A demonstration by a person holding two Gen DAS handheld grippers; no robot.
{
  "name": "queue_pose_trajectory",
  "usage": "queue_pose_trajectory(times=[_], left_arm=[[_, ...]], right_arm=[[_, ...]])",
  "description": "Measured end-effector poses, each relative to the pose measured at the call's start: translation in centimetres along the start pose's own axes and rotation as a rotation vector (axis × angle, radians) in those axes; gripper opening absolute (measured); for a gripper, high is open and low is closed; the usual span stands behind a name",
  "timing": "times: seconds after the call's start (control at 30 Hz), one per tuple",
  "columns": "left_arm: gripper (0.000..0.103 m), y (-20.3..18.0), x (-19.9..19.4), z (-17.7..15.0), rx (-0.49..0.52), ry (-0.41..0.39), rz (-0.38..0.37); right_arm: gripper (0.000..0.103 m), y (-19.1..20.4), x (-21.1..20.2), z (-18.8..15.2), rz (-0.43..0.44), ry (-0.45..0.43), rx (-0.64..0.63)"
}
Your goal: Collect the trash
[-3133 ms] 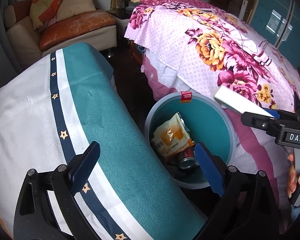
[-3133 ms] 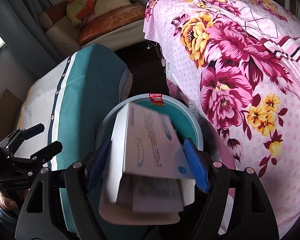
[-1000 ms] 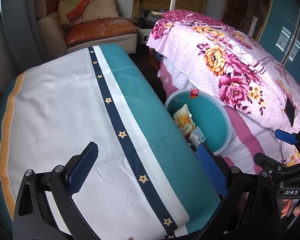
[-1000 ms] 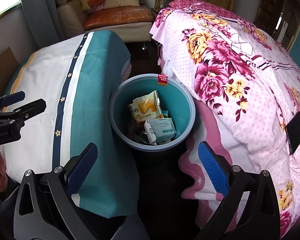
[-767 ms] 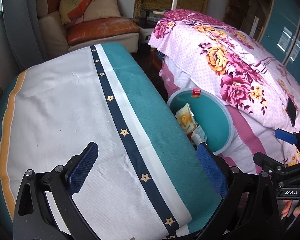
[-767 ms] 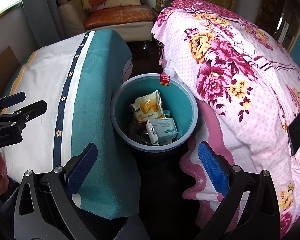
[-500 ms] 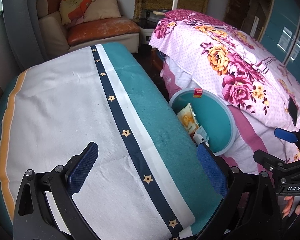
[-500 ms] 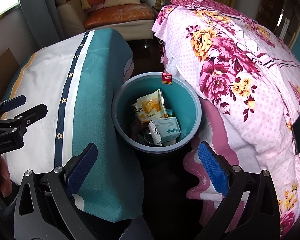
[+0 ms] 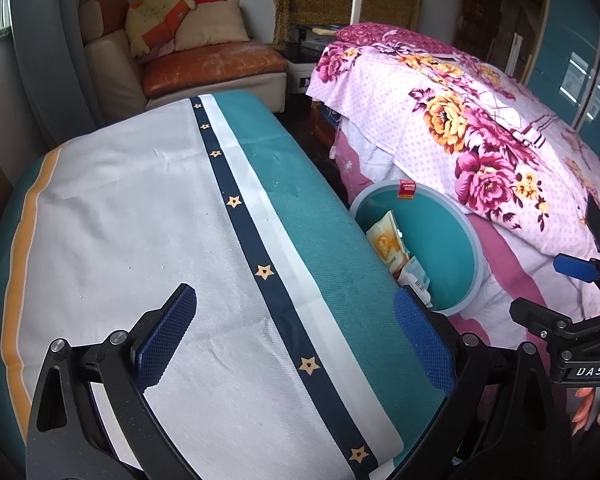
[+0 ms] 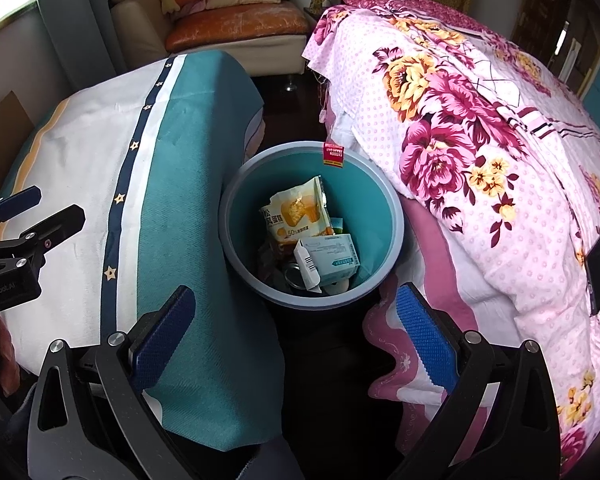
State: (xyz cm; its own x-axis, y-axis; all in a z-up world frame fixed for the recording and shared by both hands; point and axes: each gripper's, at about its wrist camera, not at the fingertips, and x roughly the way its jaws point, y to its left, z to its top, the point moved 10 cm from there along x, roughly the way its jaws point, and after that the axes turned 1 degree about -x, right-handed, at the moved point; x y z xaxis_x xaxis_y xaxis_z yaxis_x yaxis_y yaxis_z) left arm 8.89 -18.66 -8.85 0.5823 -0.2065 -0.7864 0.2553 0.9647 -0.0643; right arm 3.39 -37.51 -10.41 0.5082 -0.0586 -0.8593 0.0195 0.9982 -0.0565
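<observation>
Right gripper spread wide and empty above teal bin, white carton and snack packet inside, left gripper spread wide over striped cloth

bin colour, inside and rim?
The bin is teal inside with a paler grey-blue rim; the right wrist view shows it best.

"das" in white letters on the black body of the right gripper, at 4 o'clock in the left wrist view. "genrobot.ai" on the black body of the left gripper, at 9 o'clock in the right wrist view. "50%" on the yellow snack bag inside the bin, near the middle. red tag on the bin's rim at 12 o'clock, print too small to read.
</observation>
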Motion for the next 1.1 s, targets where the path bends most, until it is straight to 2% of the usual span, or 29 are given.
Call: queue_pose_trajectory(times=[1.1], left_arm=[[0.099, 1.5, 0.8, 0.1, -0.019, 0.008, 0.028]], right_arm=[[0.096, 0.8, 0.8, 1.1, -0.001, 0.013, -0.023]])
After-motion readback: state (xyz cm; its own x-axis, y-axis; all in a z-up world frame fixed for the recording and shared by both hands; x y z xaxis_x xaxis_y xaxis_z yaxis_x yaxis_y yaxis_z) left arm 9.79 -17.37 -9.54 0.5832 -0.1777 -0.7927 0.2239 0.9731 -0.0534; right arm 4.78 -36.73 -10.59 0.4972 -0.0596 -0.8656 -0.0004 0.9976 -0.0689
